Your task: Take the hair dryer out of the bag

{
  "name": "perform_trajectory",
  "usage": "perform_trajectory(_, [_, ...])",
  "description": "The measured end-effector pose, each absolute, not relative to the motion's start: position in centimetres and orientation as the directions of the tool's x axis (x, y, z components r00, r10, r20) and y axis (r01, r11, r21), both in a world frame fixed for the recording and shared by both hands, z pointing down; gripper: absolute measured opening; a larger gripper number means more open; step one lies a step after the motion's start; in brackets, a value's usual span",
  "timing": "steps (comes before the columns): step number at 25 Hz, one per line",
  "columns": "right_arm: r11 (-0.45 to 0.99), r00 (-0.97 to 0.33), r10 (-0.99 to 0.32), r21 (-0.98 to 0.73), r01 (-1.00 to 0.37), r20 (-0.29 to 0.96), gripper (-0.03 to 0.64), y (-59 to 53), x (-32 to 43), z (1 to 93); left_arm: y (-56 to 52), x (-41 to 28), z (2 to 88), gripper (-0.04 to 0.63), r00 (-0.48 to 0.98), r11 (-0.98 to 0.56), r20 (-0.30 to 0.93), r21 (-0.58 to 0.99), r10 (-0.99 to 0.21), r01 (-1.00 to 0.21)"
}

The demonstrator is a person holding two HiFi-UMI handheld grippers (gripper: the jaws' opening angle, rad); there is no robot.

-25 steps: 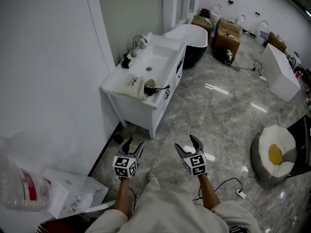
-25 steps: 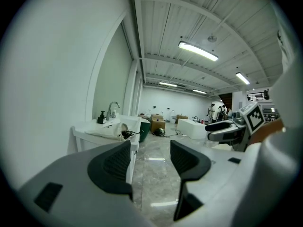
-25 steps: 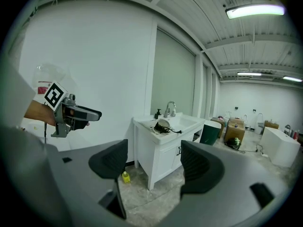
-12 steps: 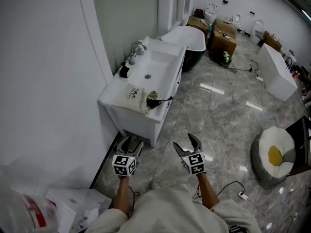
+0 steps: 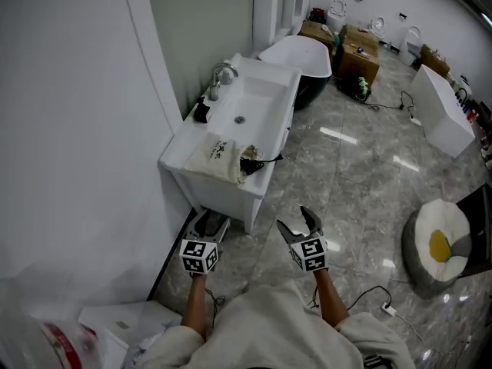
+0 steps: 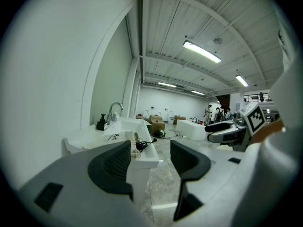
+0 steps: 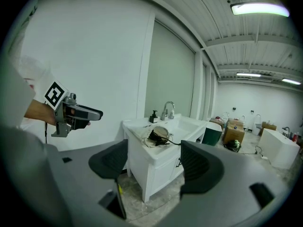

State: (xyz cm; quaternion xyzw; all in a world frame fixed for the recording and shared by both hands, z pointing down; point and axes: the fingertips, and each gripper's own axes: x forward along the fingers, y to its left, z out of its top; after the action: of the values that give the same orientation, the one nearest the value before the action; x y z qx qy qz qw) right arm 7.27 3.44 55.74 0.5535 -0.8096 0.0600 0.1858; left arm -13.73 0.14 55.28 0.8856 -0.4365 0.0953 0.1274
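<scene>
A cream cloth bag (image 5: 216, 157) lies on the near end of a white sink cabinet (image 5: 265, 177). The black hair dryer (image 5: 249, 163) pokes out of its mouth, with its cord over the cabinet edge. The bag (image 7: 150, 140) and the dryer (image 7: 158, 136) also show in the right gripper view, and the dryer (image 6: 140, 145) shows small in the left gripper view. My left gripper (image 5: 210, 225) is open, low in front of the cabinet. My right gripper (image 5: 300, 223) is open beside it, over the floor. Both are empty and well short of the bag.
A faucet (image 5: 218, 76) and a black soap dispenser (image 5: 201, 112) stand at the basin's back. A bathtub (image 5: 304, 66), cardboard boxes (image 5: 360, 53) and a white cabinet (image 5: 440, 110) lie beyond. A round cushion (image 5: 437, 244) is at right. Cables (image 5: 377, 300) trail on the marble floor.
The view has drawn nearer to the sink cabinet. Both grippers have stayed open and level in front of me.
</scene>
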Motion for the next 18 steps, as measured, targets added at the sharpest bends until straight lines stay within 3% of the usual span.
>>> perform_trajectory(18, [0.428,-0.371,-0.845,0.071,-0.901,0.385,0.327,-5.2,7.3,58.8,-7.1,-13.1,57.6,0.253,0.564,-0.556,0.321,0.124,-0.761,-0.822])
